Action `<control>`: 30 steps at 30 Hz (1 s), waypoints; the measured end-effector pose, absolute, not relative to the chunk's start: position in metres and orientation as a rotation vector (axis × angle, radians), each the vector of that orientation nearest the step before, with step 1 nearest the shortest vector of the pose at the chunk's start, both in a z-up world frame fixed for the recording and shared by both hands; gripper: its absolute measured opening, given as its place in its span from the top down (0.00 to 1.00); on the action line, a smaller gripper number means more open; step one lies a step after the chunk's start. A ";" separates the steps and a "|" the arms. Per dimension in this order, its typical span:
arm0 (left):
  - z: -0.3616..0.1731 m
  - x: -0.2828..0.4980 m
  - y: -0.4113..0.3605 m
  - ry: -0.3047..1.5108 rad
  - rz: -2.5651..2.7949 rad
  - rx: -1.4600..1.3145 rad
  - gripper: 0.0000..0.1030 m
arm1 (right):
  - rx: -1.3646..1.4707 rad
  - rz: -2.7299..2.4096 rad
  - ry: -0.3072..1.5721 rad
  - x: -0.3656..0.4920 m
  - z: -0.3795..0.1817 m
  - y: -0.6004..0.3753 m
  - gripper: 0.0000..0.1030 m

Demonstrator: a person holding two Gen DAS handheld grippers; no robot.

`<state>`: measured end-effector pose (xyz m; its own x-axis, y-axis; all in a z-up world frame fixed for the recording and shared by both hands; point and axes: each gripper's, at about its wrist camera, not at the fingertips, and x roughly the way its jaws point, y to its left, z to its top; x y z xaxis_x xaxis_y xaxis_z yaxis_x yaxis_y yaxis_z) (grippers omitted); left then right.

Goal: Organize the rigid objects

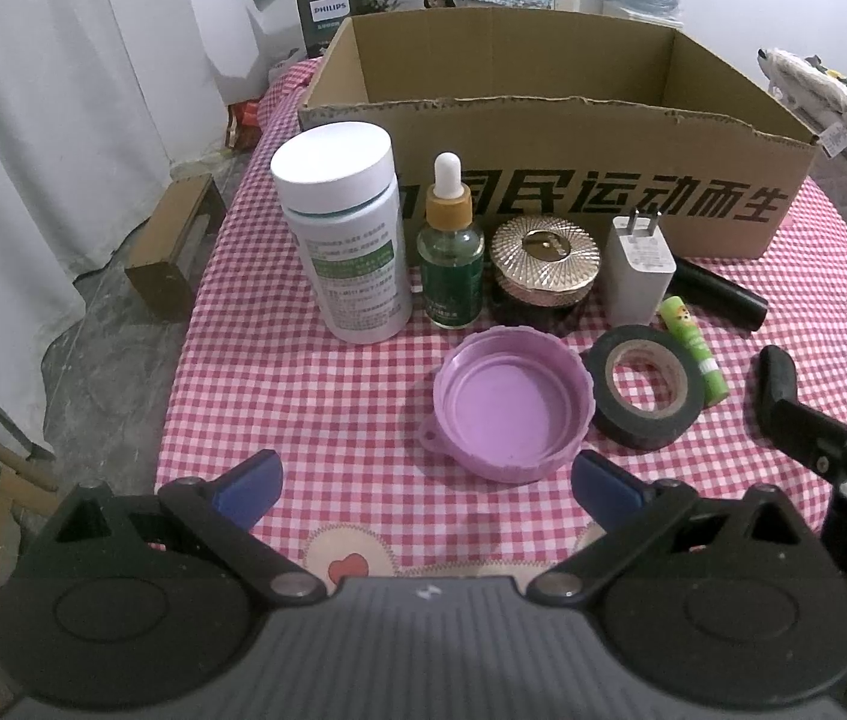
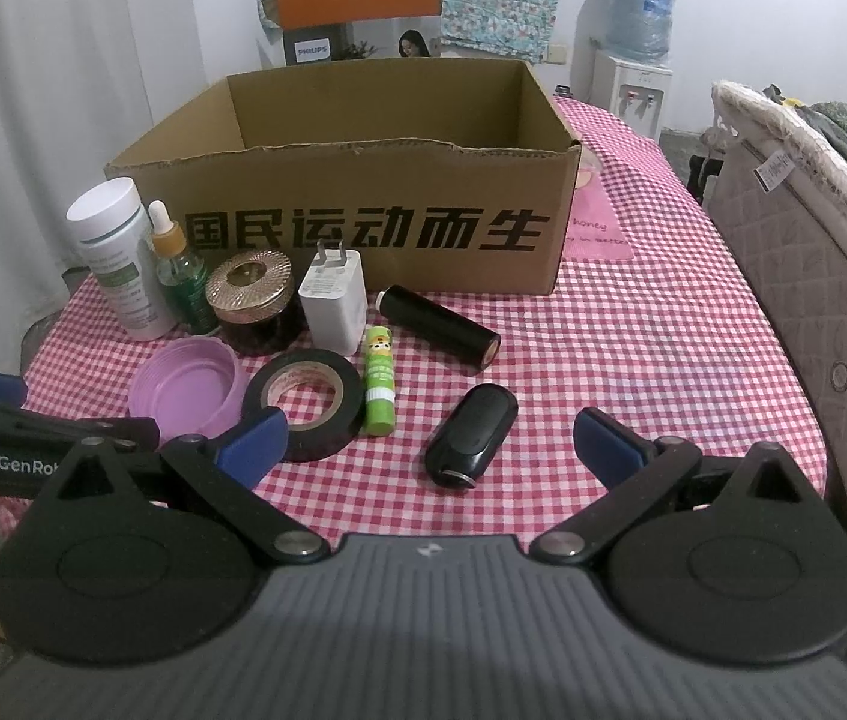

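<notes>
right gripper (image 2: 429, 450) jaws apart, black key fob (image 2: 471, 437) between fingertips, long axis pointing away. left gripper (image 1: 426, 483) jaws apart, purple lid (image 1: 510, 405) just ahead.

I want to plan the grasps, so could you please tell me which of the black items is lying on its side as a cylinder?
The black cylinder behind the green glue stick: long and tube-shaped, unlike the ring-shaped tape roll and the flat oval key fob.

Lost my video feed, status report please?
Both tongs open, empty: left, right. Box looks empty, floor hidden; all items on the cloth. Lid ahead of left, black fob ahead of right. Nothing blocking.
</notes>
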<state>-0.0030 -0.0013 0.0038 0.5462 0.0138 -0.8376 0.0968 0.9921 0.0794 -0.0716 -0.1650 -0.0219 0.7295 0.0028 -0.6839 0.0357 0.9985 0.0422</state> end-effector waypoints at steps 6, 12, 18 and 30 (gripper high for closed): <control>0.004 -0.003 -0.002 0.992 -0.050 0.122 0.00 | 0.062 -0.020 0.755 -0.072 -0.022 -0.166 0.01; 0.004 -0.003 -0.002 0.991 -0.050 0.124 0.00 | 0.064 -0.017 0.755 -0.072 -0.022 -0.166 0.01; 0.006 -0.003 -0.001 0.989 -0.045 0.125 0.00 | 0.065 -0.015 0.754 -0.072 -0.021 -0.166 0.01; 0.006 -0.004 -0.001 0.984 -0.039 0.129 0.00 | 0.067 -0.008 0.759 -0.071 -0.022 -0.165 0.01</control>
<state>-0.0041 -0.0010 0.0059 0.5537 0.0258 -0.8323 0.0908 0.9917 0.0911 -0.0714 -0.1646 -0.0216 0.7258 0.0167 -0.6878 0.0319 0.9978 0.0578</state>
